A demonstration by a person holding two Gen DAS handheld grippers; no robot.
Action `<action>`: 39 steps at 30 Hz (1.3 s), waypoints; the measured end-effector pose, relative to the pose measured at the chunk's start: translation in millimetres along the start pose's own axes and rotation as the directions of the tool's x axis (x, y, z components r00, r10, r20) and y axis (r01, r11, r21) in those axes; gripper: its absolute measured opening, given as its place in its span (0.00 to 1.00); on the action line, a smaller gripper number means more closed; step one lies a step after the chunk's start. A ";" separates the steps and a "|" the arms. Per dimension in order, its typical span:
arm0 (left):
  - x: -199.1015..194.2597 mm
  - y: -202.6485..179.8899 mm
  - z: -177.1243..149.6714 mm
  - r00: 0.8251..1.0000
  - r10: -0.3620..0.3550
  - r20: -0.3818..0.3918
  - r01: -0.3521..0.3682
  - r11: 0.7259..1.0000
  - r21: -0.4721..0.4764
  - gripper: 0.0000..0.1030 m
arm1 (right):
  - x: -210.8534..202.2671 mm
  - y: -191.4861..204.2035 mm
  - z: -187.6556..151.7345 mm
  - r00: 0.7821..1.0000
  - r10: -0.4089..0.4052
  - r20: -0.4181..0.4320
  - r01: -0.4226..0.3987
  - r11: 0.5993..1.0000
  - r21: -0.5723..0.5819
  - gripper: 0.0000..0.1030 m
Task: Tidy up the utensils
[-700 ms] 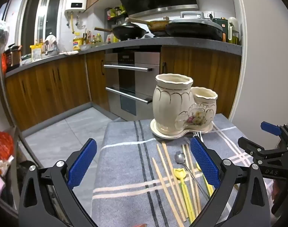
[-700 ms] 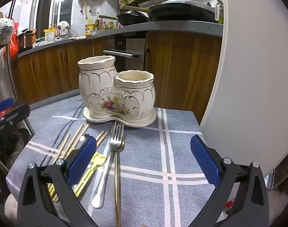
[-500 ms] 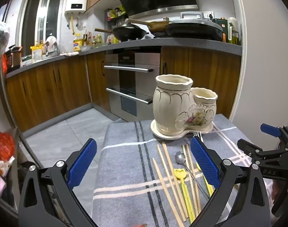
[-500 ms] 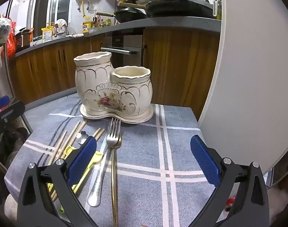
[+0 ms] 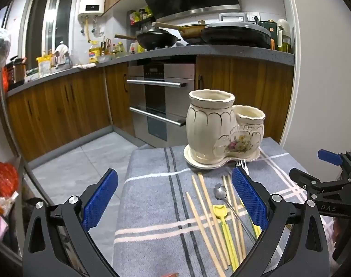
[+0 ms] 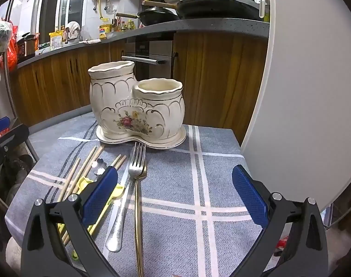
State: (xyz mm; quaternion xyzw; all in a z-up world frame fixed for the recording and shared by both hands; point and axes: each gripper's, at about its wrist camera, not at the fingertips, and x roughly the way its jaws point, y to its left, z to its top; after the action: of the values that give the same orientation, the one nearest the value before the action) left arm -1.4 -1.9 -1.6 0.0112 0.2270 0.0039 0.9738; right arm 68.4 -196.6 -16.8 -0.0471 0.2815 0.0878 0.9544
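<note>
right wrist view shows the right gripper [image 6: 174, 191] with its jaws spread wide and nothing between them, hanging over the near part of the table [image 6: 221, 161], which is covered by a grey checked cloth. the silver fork [image 6: 129, 184] and the gold fork [image 6: 138, 207] lie side by side, tines toward the ceramic holder [image 6: 138, 108] at the table's far edge, handles toward the near edge. chopsticks [image 6: 83, 170], a small spoon [image 6: 99, 167] and yellow utensils [image 6: 106, 200] lie toward the left edge. the left gripper [image 5: 174, 191] is likewise wide open and empty, above the left side of the table. the first pick is likely a fork: best to come down across one handle only, near its middle, so the neighbour is not dragged, then lift it clear and lower it into a cup handle first. the two forks touch, so a sloppy close could catch both.
</note>
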 end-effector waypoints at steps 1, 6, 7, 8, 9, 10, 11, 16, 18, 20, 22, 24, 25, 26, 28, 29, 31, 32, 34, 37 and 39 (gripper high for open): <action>-0.1 0.0 0.2 1.000 0.001 0.001 -0.001 1.000 -0.001 0.95 | -0.4 0.1 -0.1 1.000 -0.001 0.000 0.001 1.000 -0.001 0.95; 1.4 -1.1 -0.6 1.000 0.000 -0.002 0.000 1.000 0.001 0.95 | 0.7 -1.2 -0.2 1.000 -0.004 -0.003 0.004 1.000 0.001 0.95; 1.5 -1.2 -0.4 1.000 0.001 -0.002 -0.001 1.000 0.001 0.95 | 1.2 -2.2 -0.1 1.000 -0.004 -0.006 0.004 1.000 0.004 0.95; 1.5 -1.3 -0.4 1.000 0.000 -0.003 0.000 1.000 0.002 0.95 | 1.6 -2.6 -0.3 1.000 -0.004 -0.010 0.004 1.000 0.007 0.95; 1.4 -1.3 -0.2 1.000 0.001 -0.003 -0.001 1.000 0.002 0.95 | 2.5 -3.8 -0.2 1.000 -0.003 -0.013 0.003 1.000 0.010 0.95; 1.8 -1.7 -1.0 1.000 0.001 -0.002 -0.001 1.000 0.003 0.95 | 3.0 -4.4 0.1 1.000 -0.004 -0.016 0.004 1.000 0.011 0.95; 2.0 -1.8 -0.9 1.000 0.002 -0.003 -0.002 1.000 0.004 0.95 | 3.4 -5.0 0.1 1.000 -0.004 -0.017 0.005 1.000 0.013 0.95; 3.2 -2.8 0.5 1.000 -0.001 -0.008 0.001 1.000 0.005 0.95 | 3.6 -5.5 0.2 1.000 -0.007 -0.020 0.007 1.000 0.013 0.95; 4.0 -4.1 0.6 1.000 -0.001 -0.007 0.001 1.000 0.008 0.95 | 2.9 -4.9 -0.1 1.000 -0.008 -0.018 0.008 1.000 0.012 0.95; 4.6 -5.3 0.9 1.000 -0.001 -0.007 0.001 1.000 0.008 0.95 | 3.3 -5.3 -0.2 1.000 -0.008 -0.019 0.008 1.000 0.012 0.95; 3.8 -4.7 1.4 1.000 -0.001 -0.009 0.001 1.000 0.008 0.95 | 3.5 -5.2 -0.3 1.000 -0.008 -0.020 0.008 1.000 0.012 0.95; 4.3 -5.4 1.2 1.000 0.000 -0.010 0.000 1.000 0.009 0.95 | 3.4 -5.2 -0.2 1.000 -0.010 -0.023 0.010 1.000 0.012 0.95; 4.3 -5.6 1.1 1.000 -0.001 -0.009 0.001 1.000 0.009 0.95 | 3.3 -5.9 -0.3 1.000 -0.010 -0.024 0.010 1.000 0.014 0.95; 4.1 -5.0 1.0 1.000 -0.001 -0.008 0.001 1.000 0.009 0.95 | 3.0 -6.3 -0.4 1.000 -0.010 -0.024 0.010 1.000 0.015 0.95; 3.8 -5.7 1.1 1.000 0.000 -0.006 0.000 1.000 0.012 0.95 | 2.5 -7.1 -0.6 1.000 -0.010 -0.023 0.010 1.000 0.017 0.95; 3.8 -6.0 1.2 1.000 0.000 -0.005 0.001 1.000 0.011 0.95 | 2.2 -7.2 -0.7 1.000 -0.010 -0.023 0.010 1.000 0.017 0.95; 4.2 -6.1 1.2 1.000 -0.008 -0.005 0.008 1.000 0.006 0.95 | 2.3 -7.1 -0.8 1.000 -0.010 -0.023 0.010 1.000 0.016 0.95; 4.2 -6.7 1.7 1.000 -0.010 -0.006 0.010 1.000 0.005 0.95 | 2.6 -7.0 -0.8 1.000 -0.011 -0.024 0.011 1.000 0.015 0.95; 4.8 -7.0 1.5 1.000 -0.014 -0.007 0.014 1.000 0.003 0.95 | 2.8 -7.2 -0.7 1.000 -0.010 -0.027 0.010 1.000 0.014 0.95; 0.4 -7.8 1.1 1.000 -0.015 -0.006 0.015 1.000 0.006 0.95 | 2.7 -7.2 -1.1 1.000 -0.010 -0.028 0.010 1.000 0.014 0.95; 0.2 -8.2 0.7 1.000 -0.015 -0.004 0.015 1.000 0.005 0.95 | 2.6 -7.7 -1.0 1.000 -0.011 -0.028 0.011 1.000 0.014 0.95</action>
State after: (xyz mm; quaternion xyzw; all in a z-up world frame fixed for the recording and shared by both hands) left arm -0.9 -10.2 -1.2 0.0120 0.2292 -0.0041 0.9733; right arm 71.6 -204.0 -18.7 -0.0432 0.2952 0.0800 0.9511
